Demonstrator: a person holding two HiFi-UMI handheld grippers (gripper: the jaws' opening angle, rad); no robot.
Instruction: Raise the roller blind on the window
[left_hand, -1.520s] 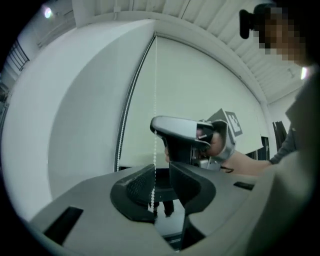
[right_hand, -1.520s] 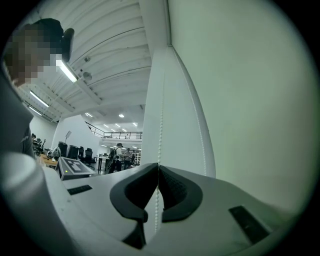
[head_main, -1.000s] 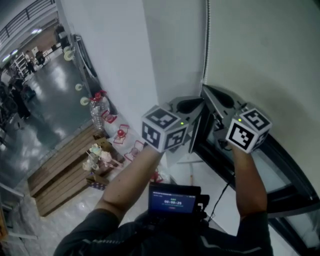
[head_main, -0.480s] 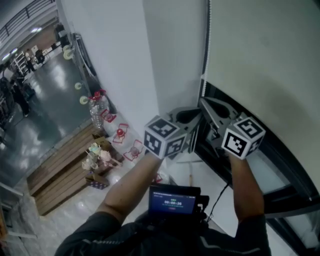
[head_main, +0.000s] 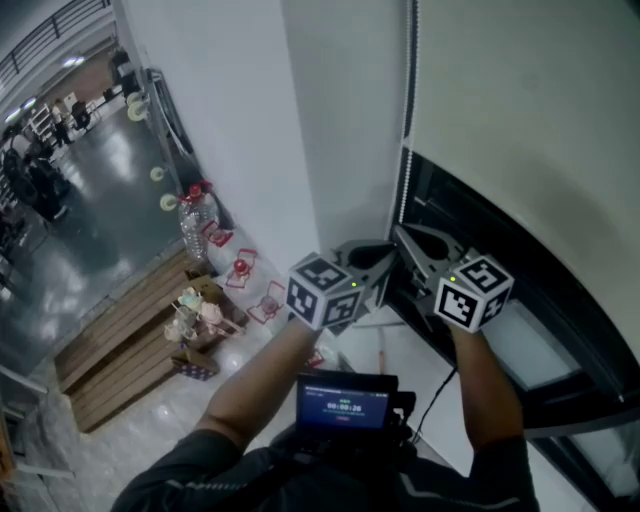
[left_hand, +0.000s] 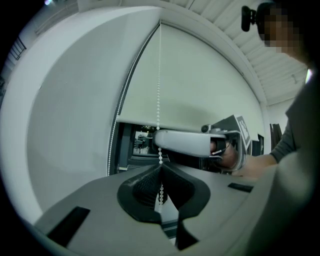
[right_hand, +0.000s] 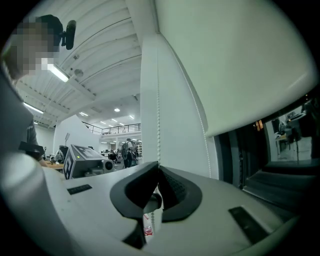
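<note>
Your left gripper (left_hand: 160, 169) has its jaws pressed together on the white beaded pull chain (left_hand: 159, 100) of the roller blind. The beads run down from above, vanish between the jaws and come out again below them. Your right gripper (right_hand: 158, 169) is likewise pinched shut on the chain, which drops straight into its jaws from above. In the left gripper view the right jaws sit on the chain just above the left jaws, so both appear to hold the same strand, close together. The chain's other strand hangs free, left of the left jaws and right of the right jaws.

The pale cream fabric roller blind (head_main: 520, 110) hangs above and beyond both pairs of jaws. Its bottom hem (right_hand: 260, 116) stands a little higher than the jaws, and the dark-framed window (head_main: 455, 215) shows bare beneath it. The blind is part-way up, with much of the pane yet covered.

I judge that you are in the middle of a downward haul on the chain, both hands together. When your arms run out of reach, loose one pair of jaws and carry it up the strand. Clamp it again above the other pair before letting that one go, so the blind cannot drop back. Pull along the chain's own line, not away from the wall, or the beads may slip from the jaws.
</note>
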